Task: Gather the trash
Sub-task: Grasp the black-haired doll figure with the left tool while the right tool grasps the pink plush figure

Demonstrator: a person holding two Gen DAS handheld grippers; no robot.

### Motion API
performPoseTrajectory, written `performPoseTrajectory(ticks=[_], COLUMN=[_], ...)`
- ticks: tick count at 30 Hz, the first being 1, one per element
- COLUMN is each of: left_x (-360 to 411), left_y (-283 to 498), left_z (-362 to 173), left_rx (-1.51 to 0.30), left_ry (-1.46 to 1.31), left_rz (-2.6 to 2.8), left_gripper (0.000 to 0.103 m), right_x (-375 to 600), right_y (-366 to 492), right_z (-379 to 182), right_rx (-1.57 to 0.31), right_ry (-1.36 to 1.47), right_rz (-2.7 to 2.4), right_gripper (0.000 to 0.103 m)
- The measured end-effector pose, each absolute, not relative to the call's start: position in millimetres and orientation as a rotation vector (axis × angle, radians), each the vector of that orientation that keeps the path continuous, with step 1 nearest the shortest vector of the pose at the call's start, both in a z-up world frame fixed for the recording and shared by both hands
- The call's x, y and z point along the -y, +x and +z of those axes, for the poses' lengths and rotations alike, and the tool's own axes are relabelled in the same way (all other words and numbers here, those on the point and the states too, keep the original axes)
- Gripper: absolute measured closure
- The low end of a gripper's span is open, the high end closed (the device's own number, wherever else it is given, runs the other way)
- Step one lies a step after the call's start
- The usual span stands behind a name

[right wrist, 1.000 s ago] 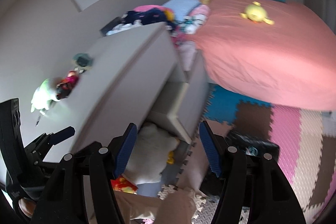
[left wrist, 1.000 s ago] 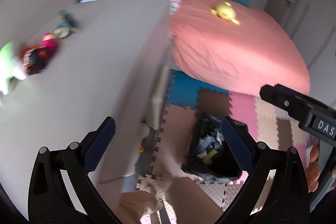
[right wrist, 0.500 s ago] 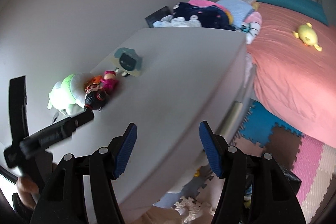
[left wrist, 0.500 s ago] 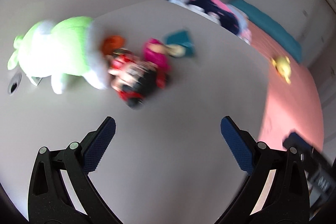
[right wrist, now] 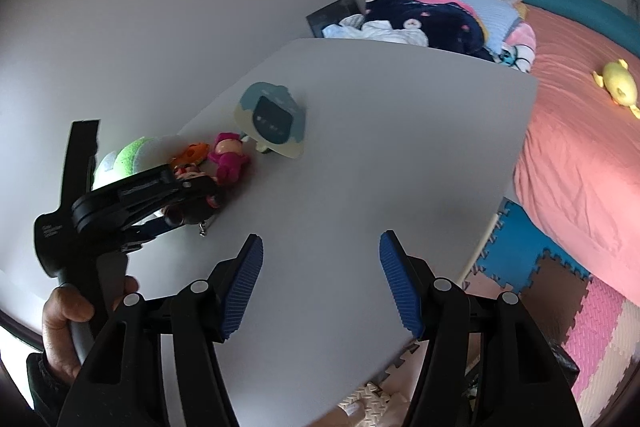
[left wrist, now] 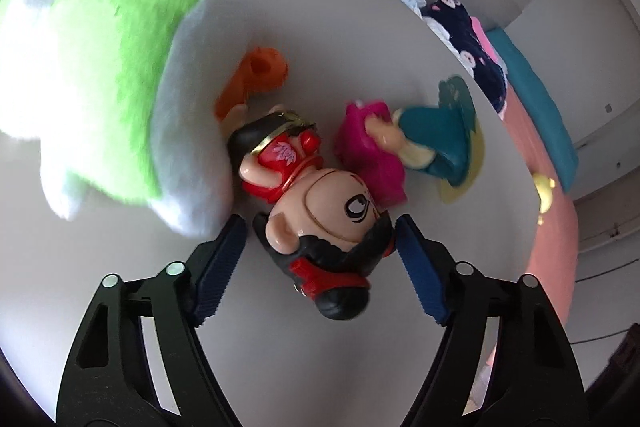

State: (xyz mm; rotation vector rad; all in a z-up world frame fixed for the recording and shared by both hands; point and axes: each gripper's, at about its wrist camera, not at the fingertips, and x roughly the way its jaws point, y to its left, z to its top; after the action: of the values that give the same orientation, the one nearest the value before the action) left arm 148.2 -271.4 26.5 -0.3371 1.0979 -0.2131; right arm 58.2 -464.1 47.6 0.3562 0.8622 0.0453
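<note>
A small doll (left wrist: 312, 195) with a big head, black hair and a red outfit lies on the white table (left wrist: 320, 347). My left gripper (left wrist: 320, 223) straddles its head and its jaws are closing. The right pad touches the hair; the left pad stands a little apart. From the right wrist view, the left gripper (right wrist: 188, 205) covers most of that doll, and a hand (right wrist: 64, 315) holds its handle. My right gripper (right wrist: 320, 247) hovers open over bare table (right wrist: 380, 147), with nothing between its fingers.
A green and white plush (left wrist: 120, 67) lies against the doll. An orange toy (left wrist: 256, 75), a pink figure (left wrist: 368, 147) and a teal gadget (right wrist: 274, 119) sit just beyond. Clothes (right wrist: 420, 19) are piled past the table's far end. A pink bed (right wrist: 580, 147) and foam mats (right wrist: 560, 287) are to the right.
Both views swung from the floor and bed onto the table top. My left gripper came down over the toys and its jaws narrowed around the doll. The right gripper's opening looks unchanged.
</note>
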Motion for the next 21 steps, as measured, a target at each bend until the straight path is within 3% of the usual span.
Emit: performPoseTrajectory(ticks=[8, 13, 16, 21], left_x=[253, 233, 222, 202], left_y=[156, 127, 111, 83], left_z=[24, 25, 25, 25], left_rx=[-1.061, -1.058, -1.061, -1.074], left_ry=[-0.315, -0.275, -0.275, -0.28], left_rz=[-0.243, -0.287, -0.3, -0.34], left_gripper=[0.049, 0.05, 0.05, 0.05], right_x=[446, 418, 397, 368], right_y=[72, 94, 115, 155], right_z=[45, 44, 41, 37], right_rx=[-0.87, -0.872, -0.895, -0.917], right_ry=[0.345, 0.301, 0.27, 0.208], right_rz=[0.087, 0.155, 0.2, 0.216], right_gripper=[0.04, 0.048, 0.058, 0.059])
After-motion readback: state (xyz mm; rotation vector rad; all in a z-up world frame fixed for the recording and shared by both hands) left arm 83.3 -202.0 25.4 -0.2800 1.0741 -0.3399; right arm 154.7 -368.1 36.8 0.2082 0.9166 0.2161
